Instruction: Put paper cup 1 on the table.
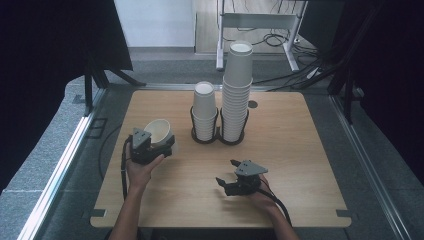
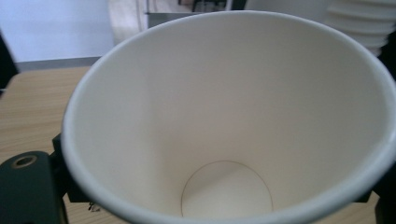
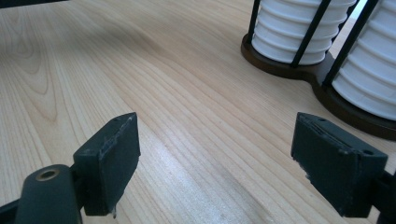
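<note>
Left gripper (image 1: 159,146) holds paper cup (image 1: 159,131), tilted, left of cup holder (image 1: 218,138).
Its fingers clamp the cup; right gripper (image 1: 229,176) fingers spread, empty, over counter (image 1: 300,150).

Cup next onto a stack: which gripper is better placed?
Left. The left gripper already holds the cup, near the short stack. The right gripper is open over bare table.

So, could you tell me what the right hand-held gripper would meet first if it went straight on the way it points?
Probably nothing at first: the right hand-held gripper, jaws open, faces bare table. The cup holder stands off to the right of its line, though depth is hard to judge.
</note>
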